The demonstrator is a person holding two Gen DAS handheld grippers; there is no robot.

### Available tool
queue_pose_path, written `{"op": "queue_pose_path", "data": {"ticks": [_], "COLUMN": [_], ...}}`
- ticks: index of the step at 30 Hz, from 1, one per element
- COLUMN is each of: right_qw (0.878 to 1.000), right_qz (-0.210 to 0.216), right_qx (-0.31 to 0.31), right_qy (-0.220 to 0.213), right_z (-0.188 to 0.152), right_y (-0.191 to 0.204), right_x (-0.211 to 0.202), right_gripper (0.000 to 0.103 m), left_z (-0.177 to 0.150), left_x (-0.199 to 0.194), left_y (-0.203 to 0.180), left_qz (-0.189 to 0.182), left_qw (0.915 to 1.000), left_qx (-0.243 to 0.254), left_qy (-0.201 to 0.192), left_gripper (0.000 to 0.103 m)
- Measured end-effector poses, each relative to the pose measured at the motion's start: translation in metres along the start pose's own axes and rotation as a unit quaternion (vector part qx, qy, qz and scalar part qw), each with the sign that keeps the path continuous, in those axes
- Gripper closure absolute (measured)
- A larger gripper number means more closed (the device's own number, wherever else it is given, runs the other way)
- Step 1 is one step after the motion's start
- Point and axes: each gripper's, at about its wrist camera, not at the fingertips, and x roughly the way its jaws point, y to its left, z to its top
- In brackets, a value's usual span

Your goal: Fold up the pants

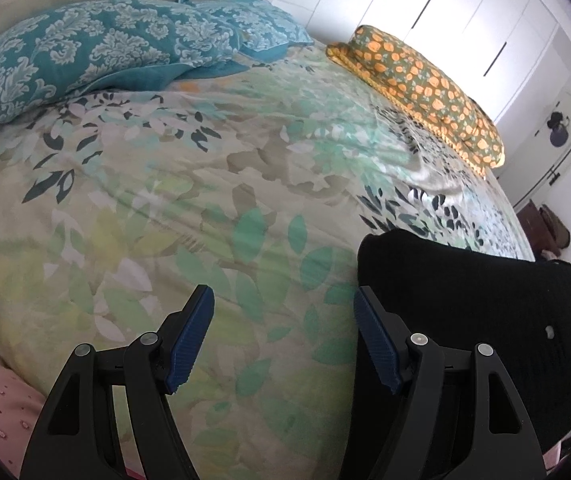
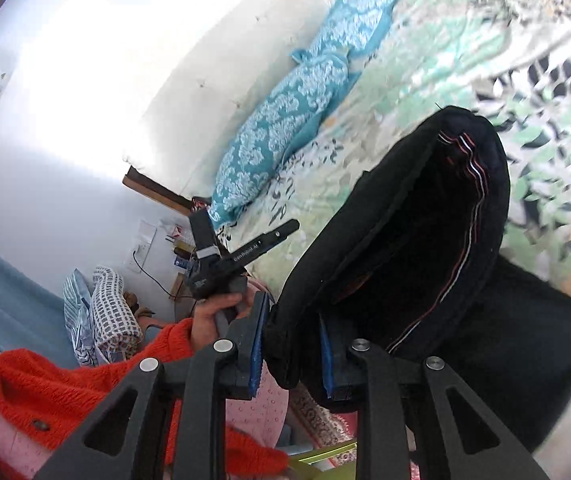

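Observation:
The black pants lie on the floral duvet at the lower right of the left wrist view. My left gripper stands open over bare duvet just left of them, its right pad beside the pants' edge. In the right wrist view my right gripper is shut on a thick fold of the black pants. The fabric hangs lifted off the bed and gapes open, showing a striped inner seam.
Two teal patterned pillows lie at the head of the bed. A folded orange-flowered cloth sits at the far right side, before white wardrobe doors. A hand in an orange knit sleeve holds the left tool.

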Motion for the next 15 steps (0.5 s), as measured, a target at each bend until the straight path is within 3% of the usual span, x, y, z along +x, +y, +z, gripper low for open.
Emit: {"op": "queue_pose_path", "data": {"ticks": [8,15], "right_qw": [0.996,0.985], "right_qz": [-0.075,-0.113], "right_qx": [0.056,0.131], "right_qy": [-0.006,-0.006], "right_z": [-0.050,-0.103], "right_y": [-0.059,-0.134], "right_x": [-0.065,-0.057], "right_gripper": [0.080,0.080], "left_z": [-0.011,-0.029], "left_x": [-0.007,-0.010], "left_y": [-0.034,-0.072], "left_qz": [-0.028,-0.050], "left_qw": [0.9973,0.9886], "left_qx": [0.067,0.140], "left_qy": [0.007,0.022], "left_gripper": [0.029,0.029]}}
